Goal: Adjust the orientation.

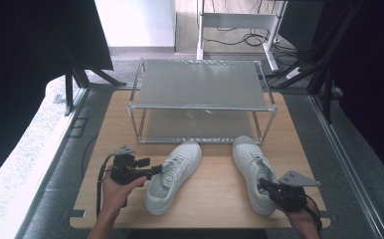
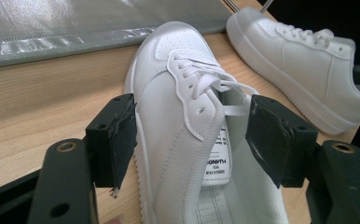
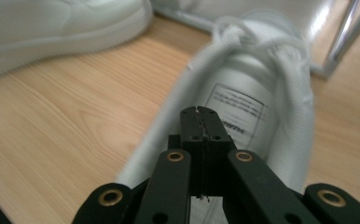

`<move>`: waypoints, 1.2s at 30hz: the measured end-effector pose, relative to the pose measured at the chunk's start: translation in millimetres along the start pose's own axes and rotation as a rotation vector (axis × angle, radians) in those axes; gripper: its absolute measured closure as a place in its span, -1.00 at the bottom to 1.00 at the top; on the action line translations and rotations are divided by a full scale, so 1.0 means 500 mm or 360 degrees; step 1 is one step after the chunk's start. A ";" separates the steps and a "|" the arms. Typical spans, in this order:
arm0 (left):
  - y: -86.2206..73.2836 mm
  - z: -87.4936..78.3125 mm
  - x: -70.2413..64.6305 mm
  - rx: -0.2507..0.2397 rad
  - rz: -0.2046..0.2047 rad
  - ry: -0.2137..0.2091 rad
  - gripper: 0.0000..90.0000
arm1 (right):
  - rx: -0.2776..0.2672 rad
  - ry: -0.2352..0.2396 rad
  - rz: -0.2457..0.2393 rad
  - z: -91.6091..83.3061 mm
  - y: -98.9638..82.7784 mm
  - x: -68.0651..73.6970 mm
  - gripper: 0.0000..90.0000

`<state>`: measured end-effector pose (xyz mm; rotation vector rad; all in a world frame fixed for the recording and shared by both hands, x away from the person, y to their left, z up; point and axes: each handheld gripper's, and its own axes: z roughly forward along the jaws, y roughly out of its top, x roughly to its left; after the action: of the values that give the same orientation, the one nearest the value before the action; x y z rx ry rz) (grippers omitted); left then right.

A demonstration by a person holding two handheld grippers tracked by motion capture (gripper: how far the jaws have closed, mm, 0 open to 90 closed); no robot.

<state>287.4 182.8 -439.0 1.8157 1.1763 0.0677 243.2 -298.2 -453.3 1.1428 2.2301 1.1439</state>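
Our left hand-held gripper (image 2: 192, 135) stands released around the left sneaker's (image 2: 183, 121) side wall. Our right hand-held gripper (image 3: 201, 126), clenched empty, hangs over the right sneaker's (image 3: 257, 93) heel. Unopened, it could shove that sneaker away.

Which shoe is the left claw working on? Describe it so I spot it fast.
Find the metal rack on the wooden table. Two white shoes lie before it; yours is the left shoe, angled with its toe toward the rack, open left claw straddling its side wall.

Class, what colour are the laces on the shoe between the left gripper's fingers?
White, like the rest of the shoe; the laces show best in the left gripper view.
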 end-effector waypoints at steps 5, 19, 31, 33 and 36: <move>0.000 -0.003 0.001 -0.0004 -0.0009 0.0002 -0.25 | -0.0011 -0.0007 -0.0030 -0.002 0.000 -0.005 0.89; 0.001 -0.008 0.003 -0.0017 -0.0017 -0.0005 -0.25 | -0.0128 0.0046 -0.0076 -0.028 0.031 0.039 0.83; -0.001 -0.006 0.002 -0.0016 -0.0023 -0.0012 -0.25 | 0.0133 -0.0119 -0.0268 0.018 -0.008 0.128 1.00; 0.000 -0.007 0.002 -0.0017 -0.0022 -0.0014 -0.25 | 0.0144 -0.0122 -0.0259 0.011 -0.011 0.123 1.00; 0.001 -0.010 0.001 -0.0021 -0.0020 -0.0012 -0.25 | 0.0182 -0.0088 -0.0294 0.006 -0.016 0.116 1.00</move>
<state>285.6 186.6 -436.4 1.7954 1.1790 0.0612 206.7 -253.0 -460.3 0.9736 2.3281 0.9112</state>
